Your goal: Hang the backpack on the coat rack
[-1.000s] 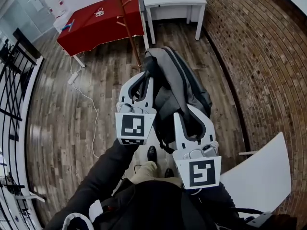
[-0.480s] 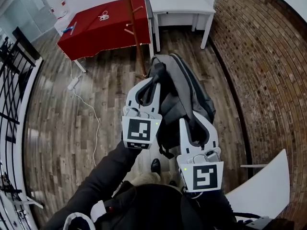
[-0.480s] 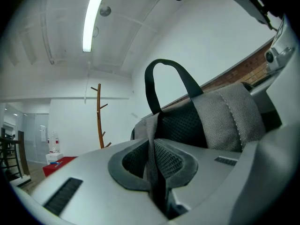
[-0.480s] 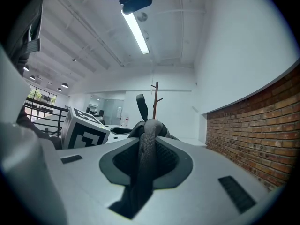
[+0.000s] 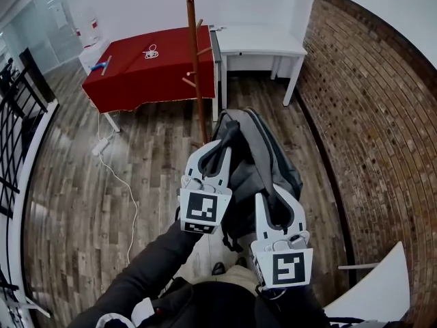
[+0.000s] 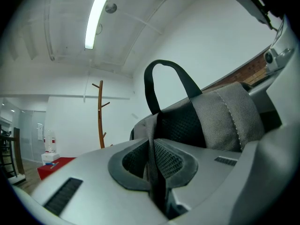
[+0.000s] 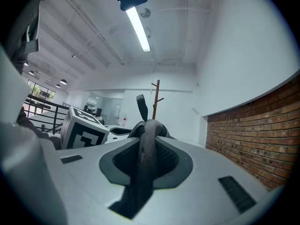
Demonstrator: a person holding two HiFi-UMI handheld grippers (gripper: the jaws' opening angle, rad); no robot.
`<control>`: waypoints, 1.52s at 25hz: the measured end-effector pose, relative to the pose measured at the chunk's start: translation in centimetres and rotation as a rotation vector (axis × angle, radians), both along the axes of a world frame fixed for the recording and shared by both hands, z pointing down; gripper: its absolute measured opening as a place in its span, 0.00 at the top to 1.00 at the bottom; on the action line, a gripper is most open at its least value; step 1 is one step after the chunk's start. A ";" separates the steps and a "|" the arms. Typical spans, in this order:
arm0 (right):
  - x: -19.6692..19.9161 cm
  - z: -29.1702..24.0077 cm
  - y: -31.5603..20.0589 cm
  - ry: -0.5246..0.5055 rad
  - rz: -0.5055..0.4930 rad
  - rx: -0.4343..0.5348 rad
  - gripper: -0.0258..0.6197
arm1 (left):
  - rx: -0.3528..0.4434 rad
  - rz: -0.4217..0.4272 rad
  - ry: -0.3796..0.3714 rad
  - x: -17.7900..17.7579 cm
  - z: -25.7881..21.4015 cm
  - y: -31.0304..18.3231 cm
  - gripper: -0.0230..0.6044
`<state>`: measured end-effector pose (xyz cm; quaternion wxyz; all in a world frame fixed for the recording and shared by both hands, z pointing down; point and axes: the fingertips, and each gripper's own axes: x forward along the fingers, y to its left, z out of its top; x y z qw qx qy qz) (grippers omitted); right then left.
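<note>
In the head view the grey and black backpack (image 5: 263,157) hangs in the air in front of me, carried by both grippers. My left gripper (image 5: 229,132) is shut on a strap at the pack's top left; the left gripper view has that webbing (image 6: 153,165) pinched between the pads, with the black carry loop (image 6: 161,76) standing up behind. My right gripper (image 5: 276,198) is shut on a shoulder strap (image 7: 144,156) lower on the right. The wooden coat rack (image 5: 194,60) stands just beyond the pack, and it also shows as a coat rack (image 6: 100,114) far off in the left gripper view.
A red-covered table (image 5: 147,70) stands left of the rack and a white desk (image 5: 263,43) right of it. A brick wall (image 5: 372,135) curves along the right. A white cable (image 5: 123,183) trails over the wood floor, and a black railing (image 5: 13,125) lines the left.
Both grippers and the backpack have moved forward together towards the coat rack, which now stands closer and lower in the head view. Both grips are unchanged.
</note>
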<state>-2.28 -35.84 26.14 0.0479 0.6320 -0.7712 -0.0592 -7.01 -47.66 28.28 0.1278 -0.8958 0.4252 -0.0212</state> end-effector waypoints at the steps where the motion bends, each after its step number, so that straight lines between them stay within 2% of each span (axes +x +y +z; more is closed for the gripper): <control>1: 0.0 0.0 -0.4 0.003 0.002 -0.003 0.87 | -0.001 0.001 -0.001 0.0 0.0 -0.4 0.90; 8: 1.1 0.0 -4.3 -0.011 0.008 0.006 0.87 | 0.003 0.004 -0.008 1.0 0.0 -4.1 0.90; 15: 2.4 1.3 -10.5 -0.020 -0.004 -0.010 0.87 | -0.024 -0.004 -0.025 2.4 1.6 -10.3 0.90; 22: 5.1 0.4 -17.7 -0.030 -0.030 0.016 0.87 | -0.015 -0.025 -0.009 5.0 0.7 -17.4 0.90; 28: 7.4 0.8 -23.1 -0.018 -0.052 -0.005 0.87 | -0.044 -0.045 -0.018 7.1 1.2 -22.6 0.90; 38: 9.8 -0.8 -30.0 -0.018 -0.042 0.011 0.87 | -0.012 -0.035 -0.012 9.5 -0.9 -29.6 0.90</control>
